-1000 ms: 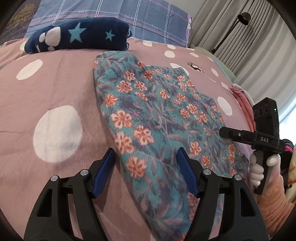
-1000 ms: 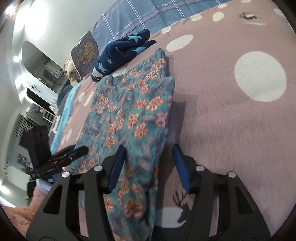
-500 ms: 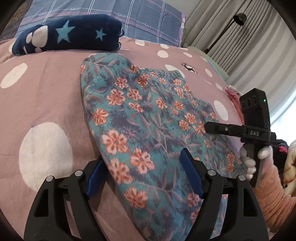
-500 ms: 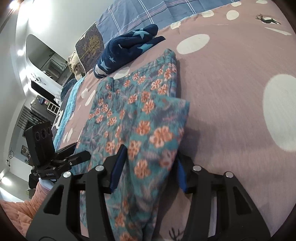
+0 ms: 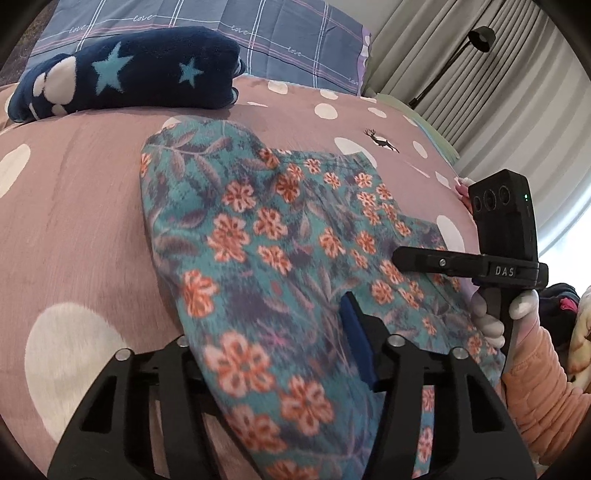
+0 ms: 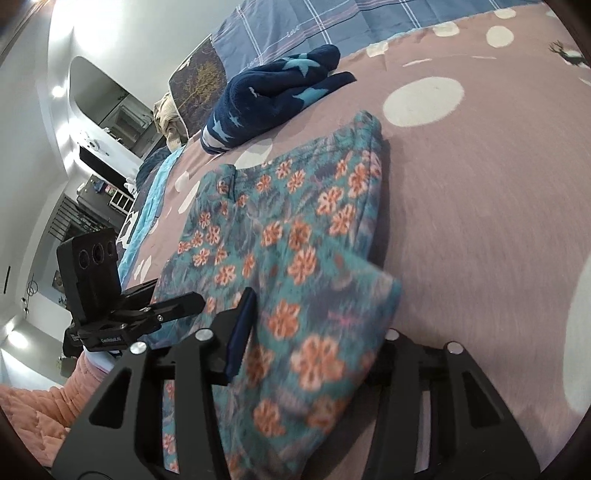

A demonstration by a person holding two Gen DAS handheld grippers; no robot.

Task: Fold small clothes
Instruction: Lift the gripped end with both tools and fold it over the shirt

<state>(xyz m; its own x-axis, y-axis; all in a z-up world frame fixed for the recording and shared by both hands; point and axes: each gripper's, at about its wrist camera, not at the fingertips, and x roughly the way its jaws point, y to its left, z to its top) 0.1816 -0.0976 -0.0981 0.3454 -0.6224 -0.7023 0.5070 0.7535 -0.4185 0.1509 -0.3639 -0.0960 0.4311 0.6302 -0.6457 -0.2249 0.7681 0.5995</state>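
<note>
A teal garment with orange flowers (image 5: 258, 221) lies folded on the pink dotted bedspread (image 5: 74, 221). My left gripper (image 5: 269, 321) is at its near left edge. The jaws are closing with a thick fold between them; the cloth covers the left finger and the blue right pad (image 5: 354, 332) presses into it. My right gripper (image 6: 321, 314) is closing on the near right corner of the garment (image 6: 295, 221), which is raised off the bed. Its left pad (image 6: 240, 332) touches the cloth and its right finger is hidden. Each wrist view shows the other gripper at the side.
A rolled navy blanket with blue stars (image 5: 129, 74) lies beyond the garment, in front of a checked pillow (image 5: 258, 33). A gloved hand (image 5: 487, 325) in an orange sleeve holds the right gripper. Curtains and a floor lamp (image 5: 476, 37) stand behind the bed.
Both grippers have slid forward onto the garment's near edge. Their jaws have narrowed around the cloth, which now lies over a finger of each. The near right corner has lifted.
</note>
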